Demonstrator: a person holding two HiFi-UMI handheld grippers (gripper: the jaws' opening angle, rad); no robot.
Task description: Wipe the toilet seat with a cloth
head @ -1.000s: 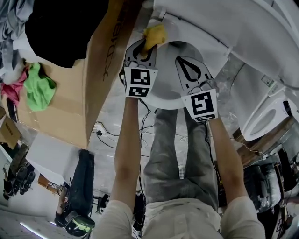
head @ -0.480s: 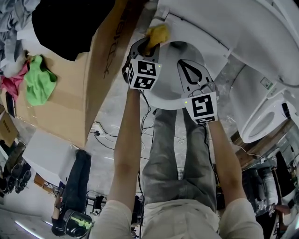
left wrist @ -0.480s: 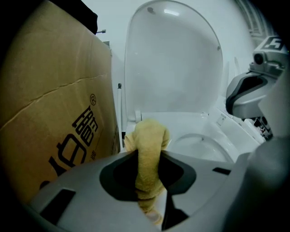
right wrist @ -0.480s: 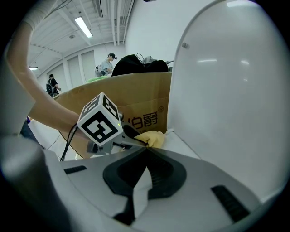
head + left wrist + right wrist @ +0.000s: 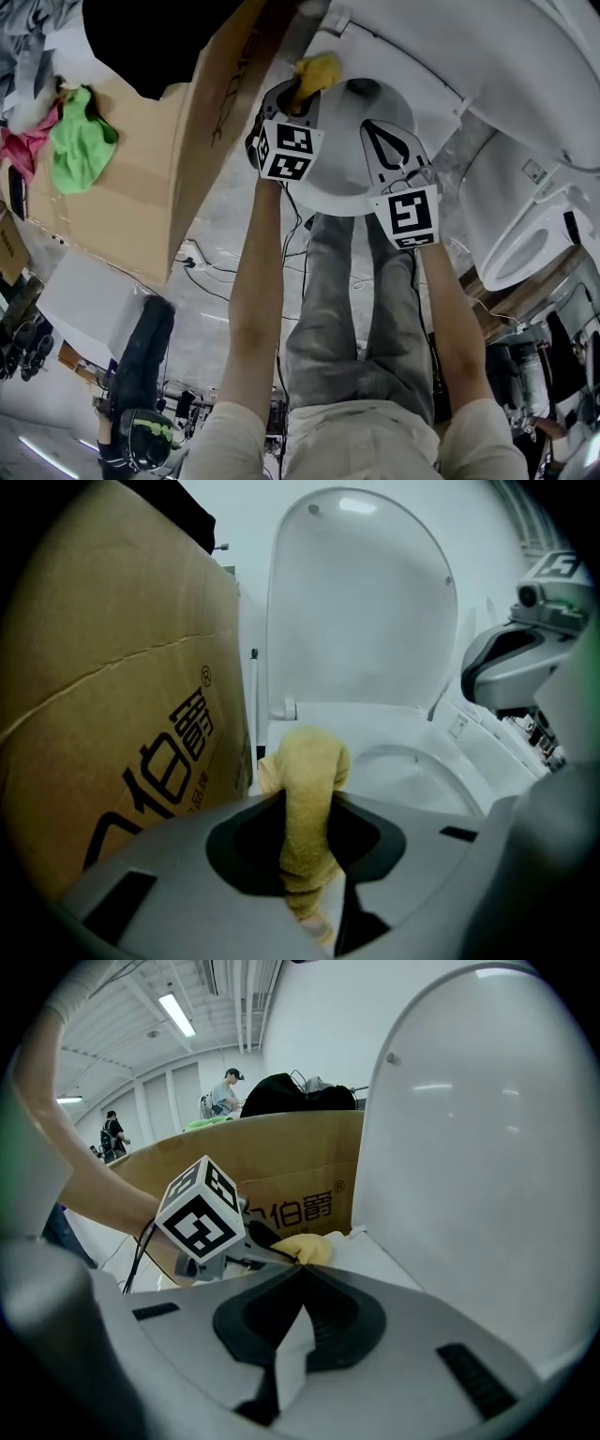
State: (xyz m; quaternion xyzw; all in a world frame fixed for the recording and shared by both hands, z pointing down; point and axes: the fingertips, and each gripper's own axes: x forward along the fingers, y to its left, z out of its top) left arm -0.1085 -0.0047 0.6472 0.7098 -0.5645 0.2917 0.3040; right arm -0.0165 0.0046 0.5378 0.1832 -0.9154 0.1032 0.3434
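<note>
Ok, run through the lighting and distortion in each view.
Head view: evenly lit and sharp, though the black bag goes featureless dark. Left gripper view: fisheye bend with dark corners, ceiling-light glare near the top of the raised lid, and the yellow cloth close to the lens looks slightly soft. Right gripper view: same dark corners, strip lights blown out.

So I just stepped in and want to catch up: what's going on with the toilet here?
A person is wiping a toilet with two hand-held grippers. The left gripper is clamped on a yellow cloth, which sits at the rear of the toilet seat near the hinge, close beside a cardboard box. The lid is up. The right gripper is shut and empty, held over the toilet next to the left one.
</note>
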